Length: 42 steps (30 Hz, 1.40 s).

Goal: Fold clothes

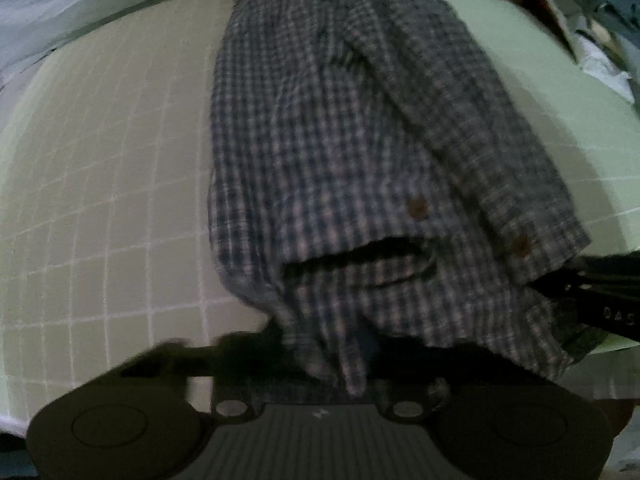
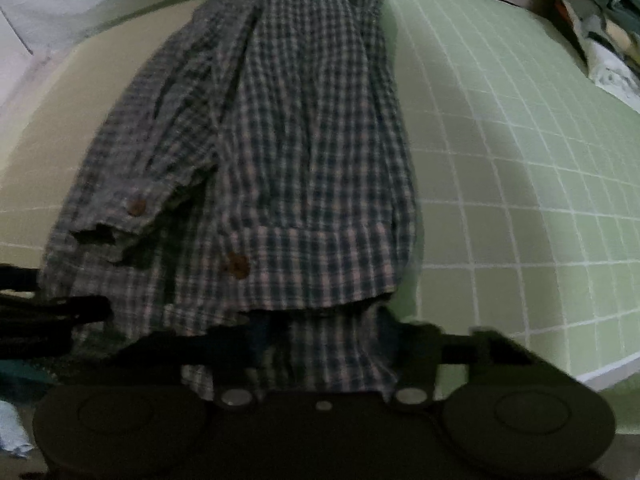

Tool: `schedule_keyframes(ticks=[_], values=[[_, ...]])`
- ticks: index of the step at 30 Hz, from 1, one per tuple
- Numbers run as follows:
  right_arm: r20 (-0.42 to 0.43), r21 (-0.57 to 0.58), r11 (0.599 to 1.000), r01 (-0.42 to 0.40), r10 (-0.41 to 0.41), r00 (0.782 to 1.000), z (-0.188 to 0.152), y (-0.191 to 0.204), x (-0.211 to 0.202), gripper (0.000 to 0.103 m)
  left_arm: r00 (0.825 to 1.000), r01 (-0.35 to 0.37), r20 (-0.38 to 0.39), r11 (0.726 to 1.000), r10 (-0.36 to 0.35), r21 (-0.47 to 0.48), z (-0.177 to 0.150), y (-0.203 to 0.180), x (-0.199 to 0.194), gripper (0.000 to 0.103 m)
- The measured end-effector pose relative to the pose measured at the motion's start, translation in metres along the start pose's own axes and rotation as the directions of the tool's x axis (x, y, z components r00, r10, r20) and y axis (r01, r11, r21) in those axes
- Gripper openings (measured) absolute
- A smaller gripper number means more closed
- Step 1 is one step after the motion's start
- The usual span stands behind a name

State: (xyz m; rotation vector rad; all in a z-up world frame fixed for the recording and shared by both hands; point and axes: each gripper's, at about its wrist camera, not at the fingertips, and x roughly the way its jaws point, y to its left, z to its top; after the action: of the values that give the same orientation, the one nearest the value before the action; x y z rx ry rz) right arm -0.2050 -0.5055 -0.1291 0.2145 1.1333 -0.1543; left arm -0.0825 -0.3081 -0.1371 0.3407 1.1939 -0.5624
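On the gridded mat [image 1: 100, 200], shirt [image 1: 320, 140] lies lengthwise, sides and sleeves already folded inward. Left gripper [image 1: 320, 356] and right gripper [image 2: 320, 356] fingers each pinch its near hem. Remaining, by judgement: fold hem toward collar

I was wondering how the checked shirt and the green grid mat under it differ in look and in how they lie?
The checked shirt is dark plaid, the grid mat pale green with thin white lines. The shirt is rumpled and layered, with brown buttons; the mat lies flat and smooth. The shirt's near hem is bunched in both grippers; the mat is not held. Both show squared patterns.
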Motion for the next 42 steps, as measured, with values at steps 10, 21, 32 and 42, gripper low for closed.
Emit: schedule_keyframes(ticks=[10, 21, 32, 42], values=[[0.064, 0.186, 0.961, -0.202, 0.194, 0.979, 0.037, -0.037, -0.024, 0.007, 0.980, 0.183, 0.104, 0.977, -0.172, -0.110, 0.025, 0.024, -0.050, 0.006], [0.220, 0.391, 0.853, -0.346, 0.279, 0.935, 0.124, -0.064, 0.001, 0.007, 0.948, 0.304, 0.214, 0.873, -0.237, -0.380, 0.107, 0.072, -0.038, 0.006], [0.162, 0.553, 0.749, -0.365, 0.333, 0.929, 0.171, -0.090, 0.064, 0.009, 0.943, 0.326, 0.120, 0.778, -0.311, -0.537, 0.171, 0.104, 0.040, 0.008], [0.476, 0.628, 0.546, -0.554, 0.294, 0.829, 0.207, -0.137, 0.038, 0.048, 0.892, 0.401, 0.424, 0.705, -0.157, -0.584, 0.197, 0.140, -0.012, 0.083]])
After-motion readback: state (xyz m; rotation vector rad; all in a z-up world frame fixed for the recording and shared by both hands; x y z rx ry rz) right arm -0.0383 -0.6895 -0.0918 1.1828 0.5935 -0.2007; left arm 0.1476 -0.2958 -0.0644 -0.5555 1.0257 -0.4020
